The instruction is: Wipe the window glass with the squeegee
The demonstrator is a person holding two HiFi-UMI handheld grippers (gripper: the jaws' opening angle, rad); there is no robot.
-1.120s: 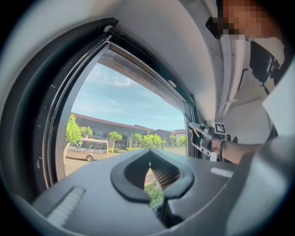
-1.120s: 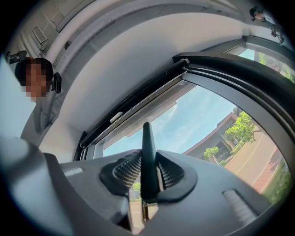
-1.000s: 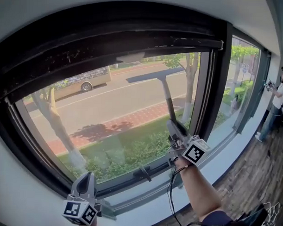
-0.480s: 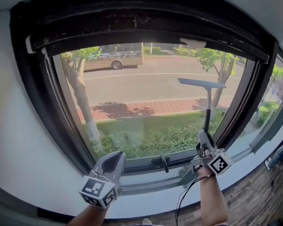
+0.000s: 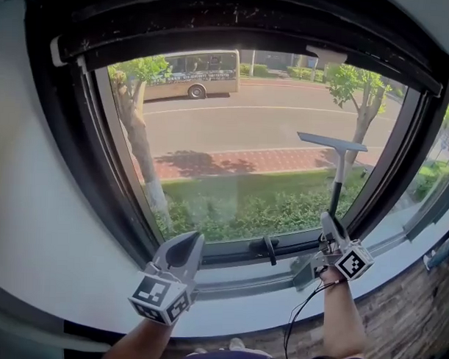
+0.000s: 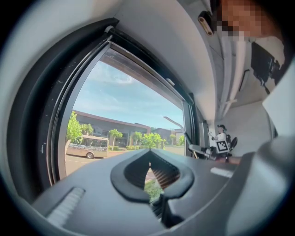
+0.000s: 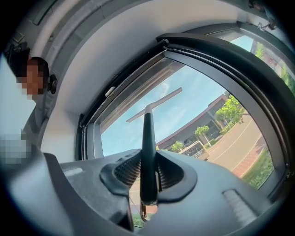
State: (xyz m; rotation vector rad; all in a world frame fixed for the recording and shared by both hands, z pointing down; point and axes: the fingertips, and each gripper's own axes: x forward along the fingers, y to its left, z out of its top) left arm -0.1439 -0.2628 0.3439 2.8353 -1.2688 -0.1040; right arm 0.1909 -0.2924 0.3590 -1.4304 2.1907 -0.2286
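glass point(image 5: 241, 131): smooth, glossy | frame point(image 5: 78, 148): black, matt, scuffed at 12 o'clock | squeegee point(image 5: 336, 188) handle: matt dark plastic | right gripper point(image 5: 330, 221): grey matt plastic

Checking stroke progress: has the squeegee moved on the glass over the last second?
Yes. The squeegee, held in the right gripper, has slid down from the top frame and toward the right frame.

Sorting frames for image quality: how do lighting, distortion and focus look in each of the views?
Head view: fisheye bows the window frame; daylit street, dimmer wall. Left gripper view: dark vignetted corners, the shut left gripper close and soft. Right gripper view: the squeegee in the right gripper is backlit, nearly a silhouette against bright sky.
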